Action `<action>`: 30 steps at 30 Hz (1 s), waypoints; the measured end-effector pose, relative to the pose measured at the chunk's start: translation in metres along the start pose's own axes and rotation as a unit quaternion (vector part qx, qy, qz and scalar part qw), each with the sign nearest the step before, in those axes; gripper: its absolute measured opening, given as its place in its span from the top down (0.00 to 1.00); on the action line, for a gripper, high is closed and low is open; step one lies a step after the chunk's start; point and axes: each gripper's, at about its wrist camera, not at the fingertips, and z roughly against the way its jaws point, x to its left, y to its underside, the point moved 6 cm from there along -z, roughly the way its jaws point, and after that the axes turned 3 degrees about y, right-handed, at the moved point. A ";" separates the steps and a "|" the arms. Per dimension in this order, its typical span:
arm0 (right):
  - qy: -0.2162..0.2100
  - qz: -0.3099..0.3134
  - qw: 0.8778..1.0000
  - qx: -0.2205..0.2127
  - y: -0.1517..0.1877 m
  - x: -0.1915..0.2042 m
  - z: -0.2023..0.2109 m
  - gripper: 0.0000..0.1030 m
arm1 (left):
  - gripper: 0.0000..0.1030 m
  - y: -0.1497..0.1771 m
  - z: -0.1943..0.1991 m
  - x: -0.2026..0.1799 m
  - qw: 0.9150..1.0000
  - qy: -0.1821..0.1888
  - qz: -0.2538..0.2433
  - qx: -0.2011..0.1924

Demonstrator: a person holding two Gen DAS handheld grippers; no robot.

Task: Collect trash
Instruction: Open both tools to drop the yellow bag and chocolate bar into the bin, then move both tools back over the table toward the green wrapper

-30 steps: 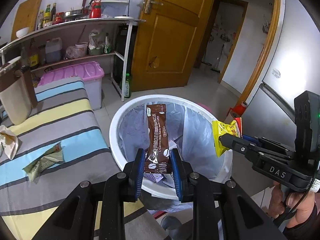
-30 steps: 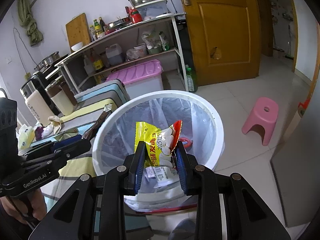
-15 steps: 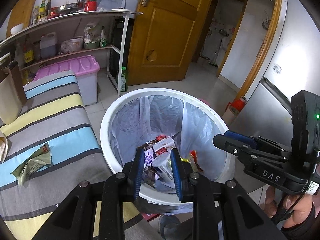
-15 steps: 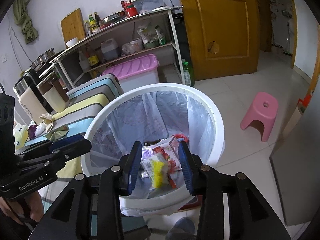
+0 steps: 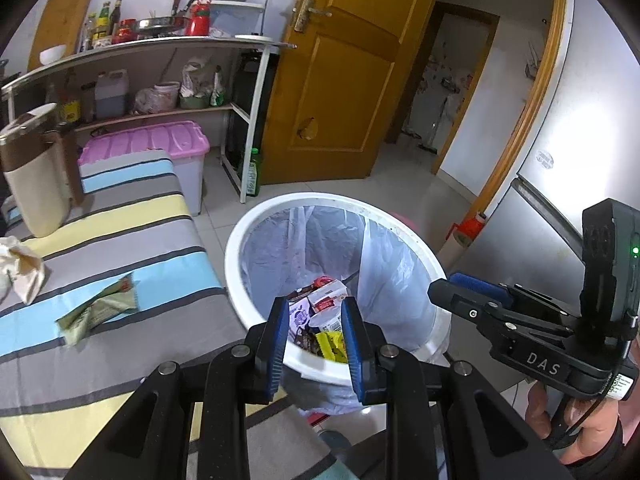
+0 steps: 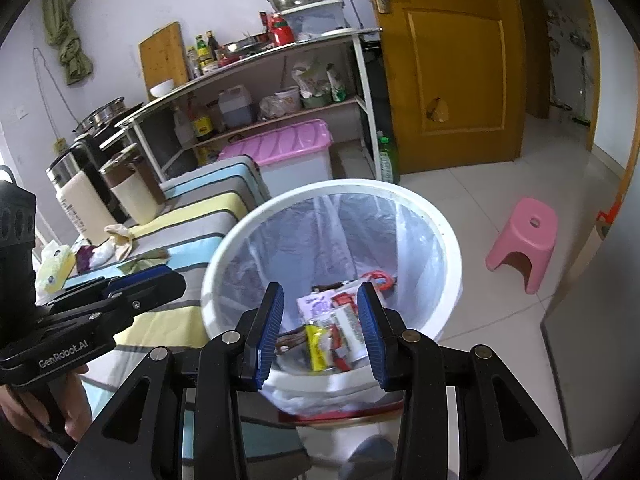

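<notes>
A white trash bin [image 5: 240, 264] with a clear liner stands on the floor beside the striped table; it also shows in the right wrist view [image 6: 452, 240]. Several wrappers lie in it, among them a yellow packet [image 6: 314, 342] and a brown sachet [image 5: 304, 336]. My left gripper [image 5: 316, 344] is open and empty above the bin's near rim. My right gripper [image 6: 322, 332] is open and empty above the bin too. A green wrapper [image 5: 96, 312] and crumpled paper [image 5: 22, 268] lie on the striped cloth [image 5: 120, 236].
A beige canister [image 5: 36, 184] stands on the table's far end. A pink-lidded storage box [image 5: 160, 148] and a shelf rack [image 5: 160, 48] are behind. A pink stool [image 6: 524, 244] sits on the floor right of the bin. A fridge [image 5: 560, 216] is at right.
Both grippers opened: the brown sachet left the left gripper and the yellow packet left the right, and both now lie in the bin. Both grippers have since drawn back slightly.
</notes>
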 end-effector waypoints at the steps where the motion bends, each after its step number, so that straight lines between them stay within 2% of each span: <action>1: -0.002 0.003 1.000 -0.001 0.000 0.004 0.003 0.62 | 0.74 0.000 0.003 0.001 1.000 0.000 0.001 -0.002; 17: -0.033 0.047 0.998 -0.015 0.006 0.062 0.034 0.62 | 0.74 0.020 0.067 0.017 0.999 -0.032 0.001 -0.039; 30: -0.067 0.069 0.995 -0.013 0.015 0.103 0.041 0.62 | 0.74 0.037 0.107 0.050 0.996 -0.070 0.024 -0.056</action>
